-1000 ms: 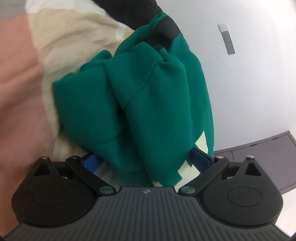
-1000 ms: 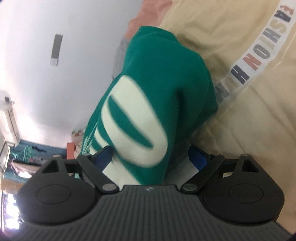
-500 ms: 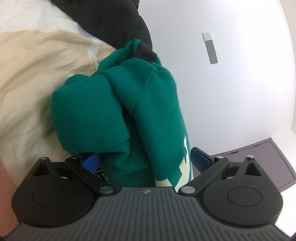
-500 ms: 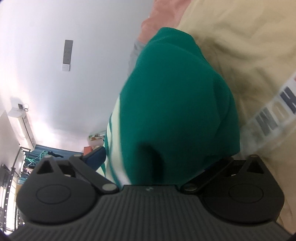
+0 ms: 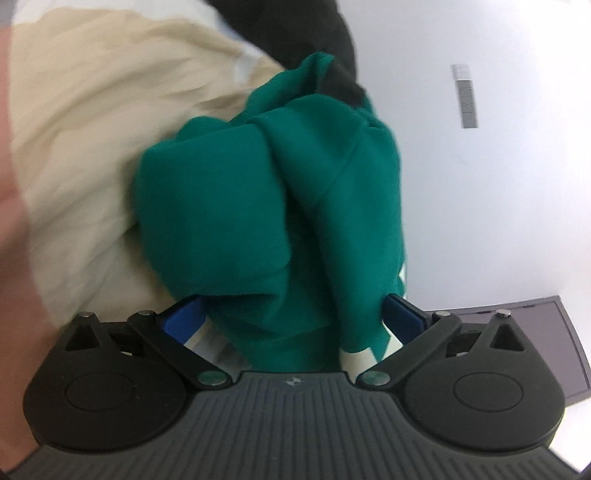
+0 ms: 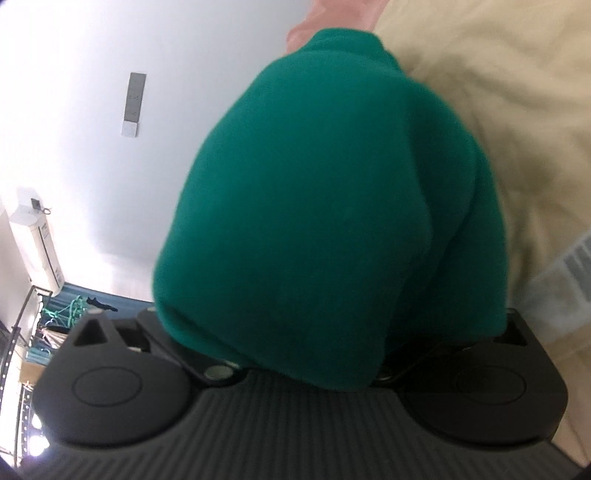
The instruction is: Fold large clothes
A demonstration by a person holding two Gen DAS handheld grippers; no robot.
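Observation:
A green garment with cream lettering hangs bunched in front of my left gripper. Its blue fingers stand wide apart with the cloth between them, so whether they clamp it is unclear. In the right wrist view the same green garment drapes over my right gripper and hides both fingers. A cream garment lies behind it, and it shows in the right wrist view too.
A black garment lies at the top of the left view. A pink cloth fills the left edge. A white wall with a grey switch plate and an air conditioner show at left.
The green garment has swung closer and over the right gripper, covering its fingers and the cream lettering. In the left view the bundle shifted right and bunched tighter.

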